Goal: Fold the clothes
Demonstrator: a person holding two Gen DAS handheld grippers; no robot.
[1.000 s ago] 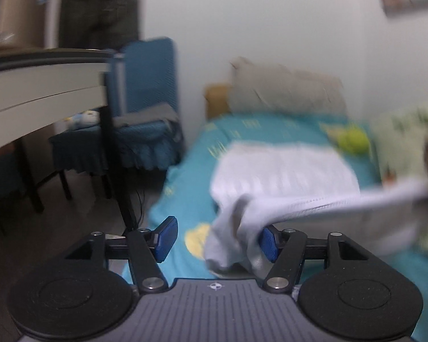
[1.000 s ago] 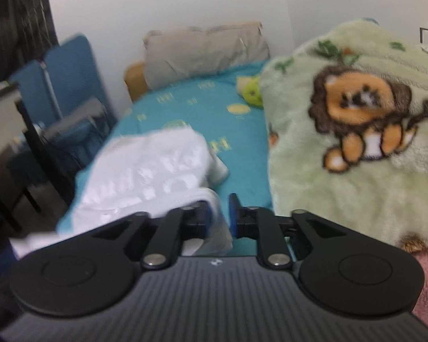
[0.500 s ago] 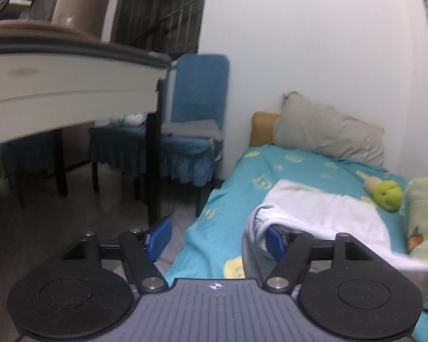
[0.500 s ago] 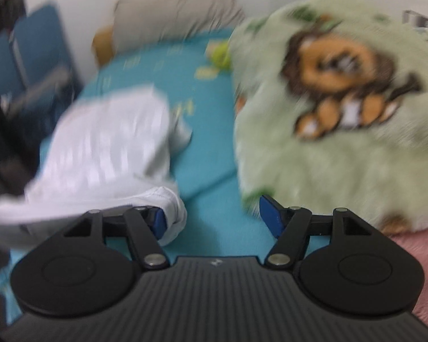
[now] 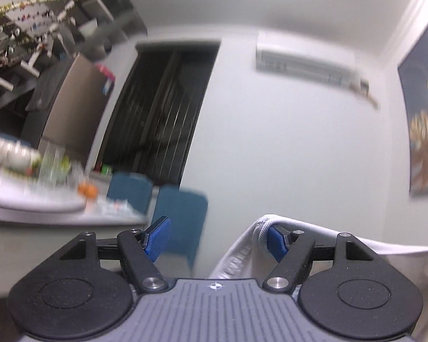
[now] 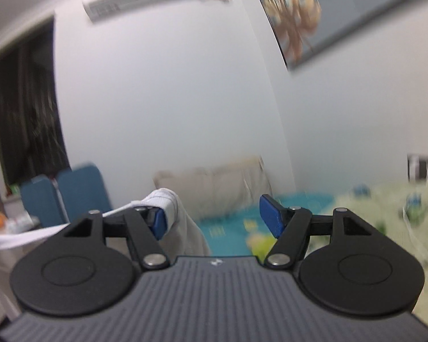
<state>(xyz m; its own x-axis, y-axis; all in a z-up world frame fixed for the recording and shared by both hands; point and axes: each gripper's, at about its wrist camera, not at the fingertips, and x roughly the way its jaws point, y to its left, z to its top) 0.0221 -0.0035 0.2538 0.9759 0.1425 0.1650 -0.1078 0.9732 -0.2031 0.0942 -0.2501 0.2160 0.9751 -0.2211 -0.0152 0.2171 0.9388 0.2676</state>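
A white garment [image 5: 236,256] hangs lifted in the air, stretched between my two grippers. In the left wrist view its hemmed edge loops over the right finger's blue pad [image 5: 276,242], and my left gripper [image 5: 217,238] stands open with its jaws wide apart. In the right wrist view the white garment [image 6: 185,228] drapes over the left finger's pad [image 6: 158,223], and a taut strip runs off to the left. My right gripper [image 6: 214,221] is open too. The lower part of the garment is hidden below both views.
The bed's teal sheet [image 6: 228,228] lies ahead and below, with a beige pillow [image 6: 214,179] at the wall and a green fleece blanket [image 6: 385,213] on the right. Blue chairs [image 5: 179,213] and a cluttered table [image 5: 42,208] stand to the left. Both views tilt up toward the wall.
Both grippers have swung upward, lifting the garment off the bed. The right gripper went from shut to open. The cloth now hangs hooked over one finger of each.
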